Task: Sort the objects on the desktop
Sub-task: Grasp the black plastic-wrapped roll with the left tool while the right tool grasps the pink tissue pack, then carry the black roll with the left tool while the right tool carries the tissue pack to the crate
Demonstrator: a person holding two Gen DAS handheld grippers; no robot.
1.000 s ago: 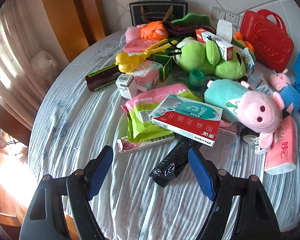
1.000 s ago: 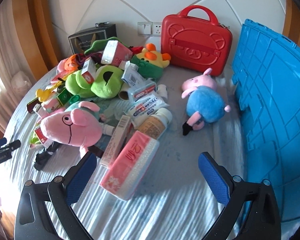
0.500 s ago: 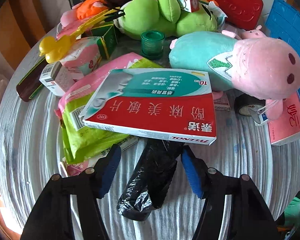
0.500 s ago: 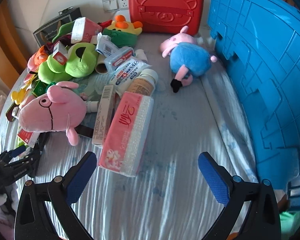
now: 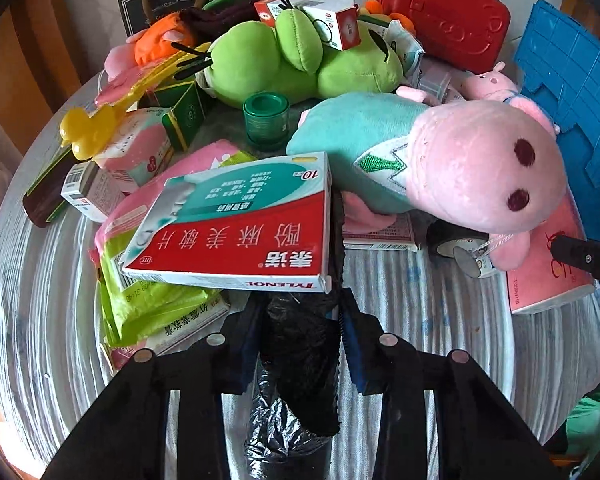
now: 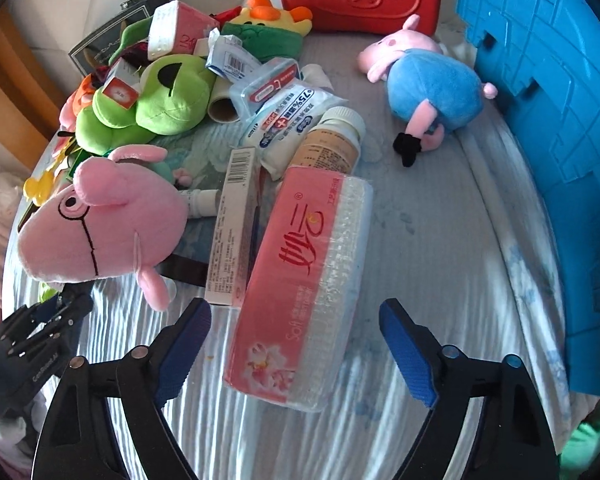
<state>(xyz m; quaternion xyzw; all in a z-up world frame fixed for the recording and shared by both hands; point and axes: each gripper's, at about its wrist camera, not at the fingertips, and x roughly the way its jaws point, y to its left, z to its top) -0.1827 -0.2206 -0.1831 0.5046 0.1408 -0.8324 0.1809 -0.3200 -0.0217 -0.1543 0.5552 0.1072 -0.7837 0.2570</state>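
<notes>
Left wrist view: the left gripper (image 5: 298, 320) has its two fingers clenched on a black plastic bag roll (image 5: 296, 364), one blue pad pressing each side. The roll's long axis runs straight along the fingers; its near end sticks back toward the camera and its far end is tucked under the one red-and-teal medicine box (image 5: 236, 224). That box rests on a green-and-pink packet (image 5: 140, 300), with one large pink-headed pig plush (image 5: 440, 168) just beside it to the right. Beyond lie one green plush (image 5: 300, 64) and one green cap (image 5: 266, 122).

Right wrist view: the right gripper (image 6: 296, 344) is spread wide and grasping nothing; one pink tissue pack (image 6: 304, 280) lies between its fingertips, pointing away. One smaller blue pig plush (image 6: 432, 88) lies near the blue crate (image 6: 552, 100).
</notes>
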